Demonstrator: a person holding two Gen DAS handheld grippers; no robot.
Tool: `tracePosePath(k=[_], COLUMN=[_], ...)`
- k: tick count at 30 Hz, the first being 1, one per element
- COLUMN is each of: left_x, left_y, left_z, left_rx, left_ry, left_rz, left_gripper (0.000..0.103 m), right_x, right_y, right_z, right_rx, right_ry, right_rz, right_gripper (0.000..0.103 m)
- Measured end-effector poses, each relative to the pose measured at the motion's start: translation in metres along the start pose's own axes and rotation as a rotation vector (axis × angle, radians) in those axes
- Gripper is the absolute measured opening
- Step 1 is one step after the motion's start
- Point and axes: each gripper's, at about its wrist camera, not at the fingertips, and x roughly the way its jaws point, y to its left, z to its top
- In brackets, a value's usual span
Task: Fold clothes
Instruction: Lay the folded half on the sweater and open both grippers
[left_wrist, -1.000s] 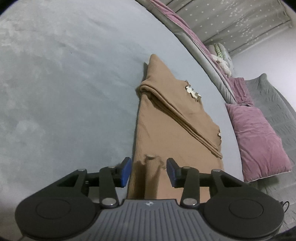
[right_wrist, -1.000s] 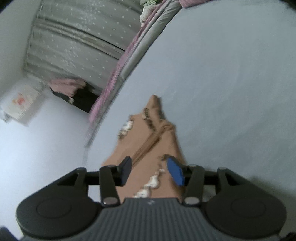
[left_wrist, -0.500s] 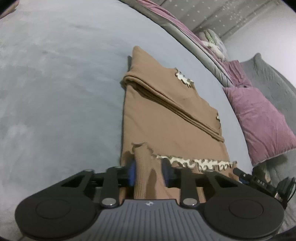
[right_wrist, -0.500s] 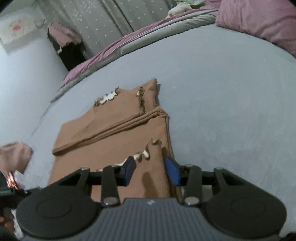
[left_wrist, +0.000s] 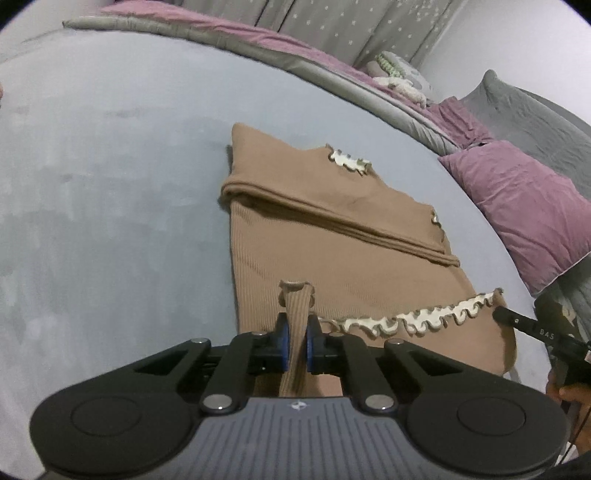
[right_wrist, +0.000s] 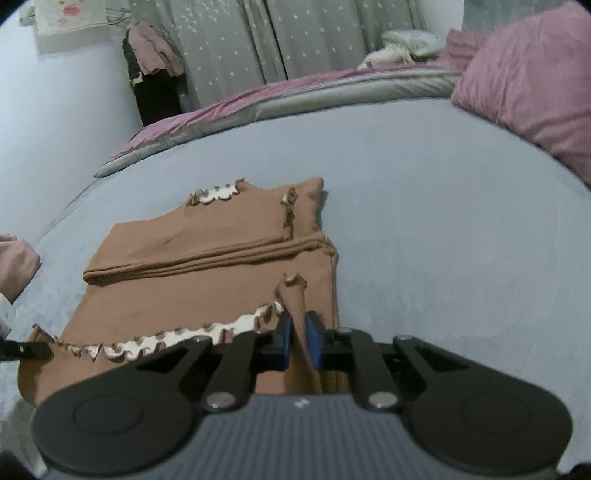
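Observation:
A brown ribbed garment (left_wrist: 325, 236) with white scalloped trim (left_wrist: 417, 319) lies on the grey-blue bed, its sleeves folded across the upper part. My left gripper (left_wrist: 294, 338) is shut on the near hem's left corner, which stands up between the blue pads. My right gripper (right_wrist: 298, 339) is shut on the same garment (right_wrist: 207, 266) at the hem's right corner. The hem with its trim (right_wrist: 177, 338) is lifted and stretched between the two grippers. Each gripper's tip shows at the edge of the other's view.
The bed surface (left_wrist: 110, 184) spreads wide to the left. A purple pillow (left_wrist: 524, 199) and grey pillow lie at the right. A folded grey and purple quilt (right_wrist: 295, 99) runs along the far edge, curtains behind. A pink cloth (right_wrist: 14, 262) lies at the left.
Both grippers went from open around the hem corners to shut on them. The hem has been lifted off the bed and both views have tilted up toward the room.

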Motion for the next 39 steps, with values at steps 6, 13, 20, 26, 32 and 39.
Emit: tracePosePath(k=[6,13,20,26,32,39], left_x=[-0.006,-0.005,0.024,0.038,0.053,0.074], left_y=[-0.007,-0.024,-0.028,-0.024,-0.021,-0.012], left_z=[0.008,0.025,0.034,0.043,0.041,0.034], left_rx=[0.037,0.072,0.096,0.058,0.084,0.086], left_ry=[-0.090,-0.194,-0.184,-0.200,-0.222,-0.200], left_rz=[0.012,0.063,0.111,0.115,0.154,0.215], left_gripper=[0.007,0.007,0.007,0.007,0.007,0.007], right_x=[-0.008,-0.007,-0.003,0.010,0.030,0.053], right_y=[0.009,0.009,0.006,0.008,0.007,0.001], right_z=[0.002,0.009,0.017,0.019,0.021,0.014], right_rx=[-0.041,-0.034,-0.003,-0.041,-0.046,-0.042], right_ry=[-0.062,-0.106,-0.138,-0.136,-0.133,-0.110], right_rz=[-0.024,-0.050,-0.076,-0.109,-0.119,-0.135], right_gripper=[0.010,0.010,0.010,0.010,0.010,0.010])
